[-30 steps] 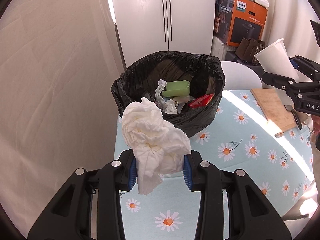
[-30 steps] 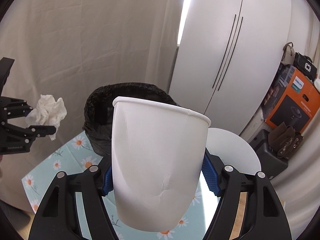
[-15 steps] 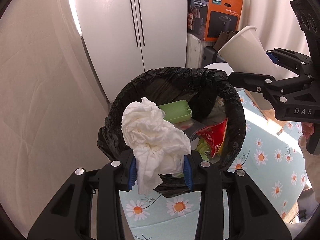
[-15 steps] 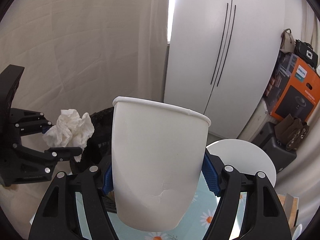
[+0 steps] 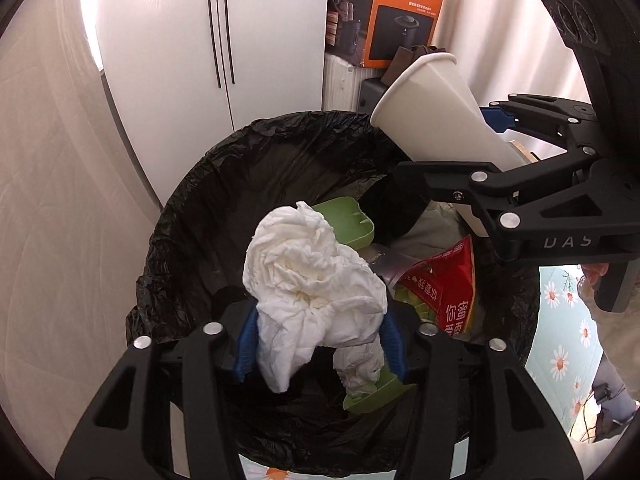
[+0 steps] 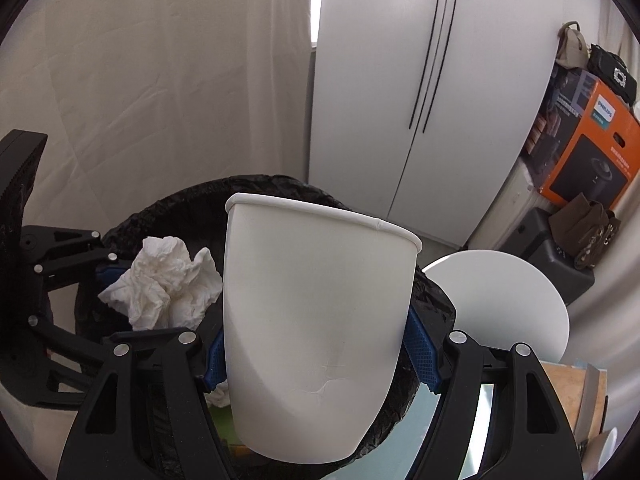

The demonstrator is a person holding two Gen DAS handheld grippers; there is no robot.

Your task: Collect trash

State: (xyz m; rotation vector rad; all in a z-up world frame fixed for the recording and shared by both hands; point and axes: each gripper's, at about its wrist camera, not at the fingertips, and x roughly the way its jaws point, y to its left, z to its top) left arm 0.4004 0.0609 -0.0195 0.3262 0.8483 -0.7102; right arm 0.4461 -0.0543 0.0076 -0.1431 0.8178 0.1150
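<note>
From the left wrist camera, the left gripper (image 5: 318,334) is holding a crumpled white tissue (image 5: 310,280), its blue pads pinching the wad from both sides, directly over the open mouth of the black-lined trash bin (image 5: 180,216). Inside the bin, a green plastic tray (image 5: 348,222) and a red snack wrapper (image 5: 444,284) are lying. The right gripper (image 5: 476,152) is reaching in from the right with a white paper cup (image 5: 432,116) tilted over the bin's far rim. The two tools are working close together, so they could be knocking each other, and the tissue could be catching on a pad when released. A second ago the bin was standing farther off, at the far left corner of the daisy tablecloth (image 5: 560,360); now it is filling the view beneath the tissue.

From the right wrist camera, the right gripper is clamping the paper cup's lower body, which is showing a crease. The cup is hovering near the bin's right rim; letting go here could be bouncing it off the rim onto the table. Earlier the tissue was well left of the bin; now it is hanging over it.
</note>
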